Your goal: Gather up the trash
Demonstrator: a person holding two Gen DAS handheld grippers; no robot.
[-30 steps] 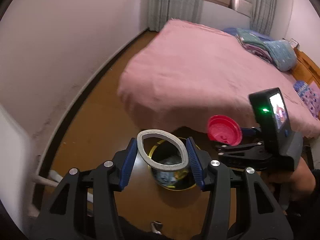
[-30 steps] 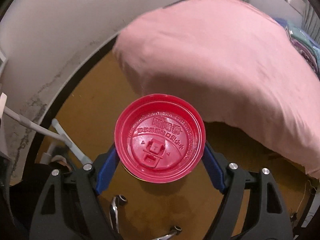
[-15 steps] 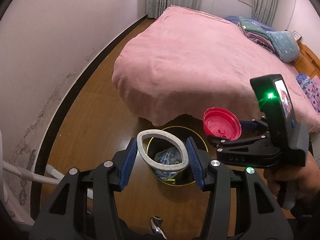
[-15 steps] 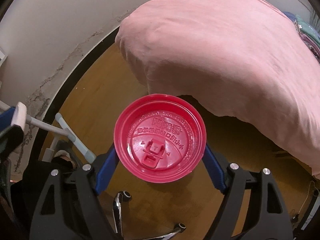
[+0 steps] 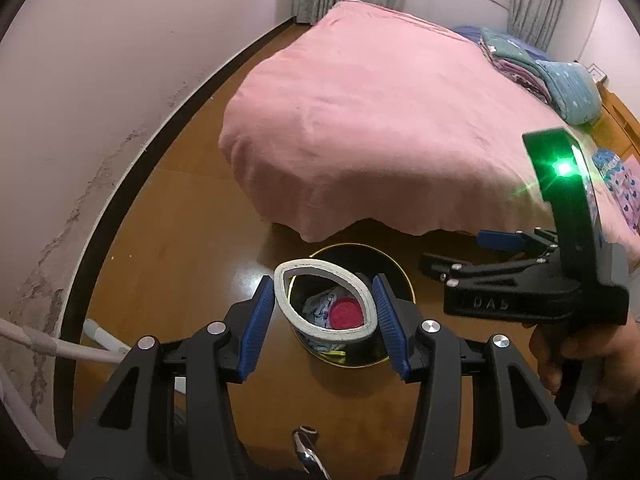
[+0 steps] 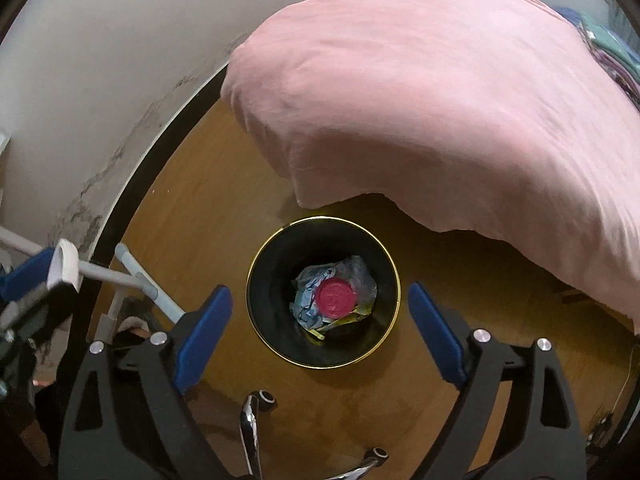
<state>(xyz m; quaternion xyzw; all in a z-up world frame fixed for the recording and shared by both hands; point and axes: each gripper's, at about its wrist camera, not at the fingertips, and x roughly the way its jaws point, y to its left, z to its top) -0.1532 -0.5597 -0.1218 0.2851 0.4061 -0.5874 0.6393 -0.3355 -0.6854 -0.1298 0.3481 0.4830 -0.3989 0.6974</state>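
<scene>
One bin (image 6: 256, 280); one red lid (image 6: 335, 297) inside; one tape ring (image 5: 326, 303) held.

black grippers, blue fingers (image 6: 204, 332), silver screws.

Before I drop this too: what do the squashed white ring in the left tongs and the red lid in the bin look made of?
White ring: probably cardboard or paper, a used tape core perhaps; matte, thick-walled, and pinched into an oval by the left tongs.
Red lid: thin moulded plastic, by its slight sheen and embossed face; it lies on crumpled wrappers in the black bin.
</scene>
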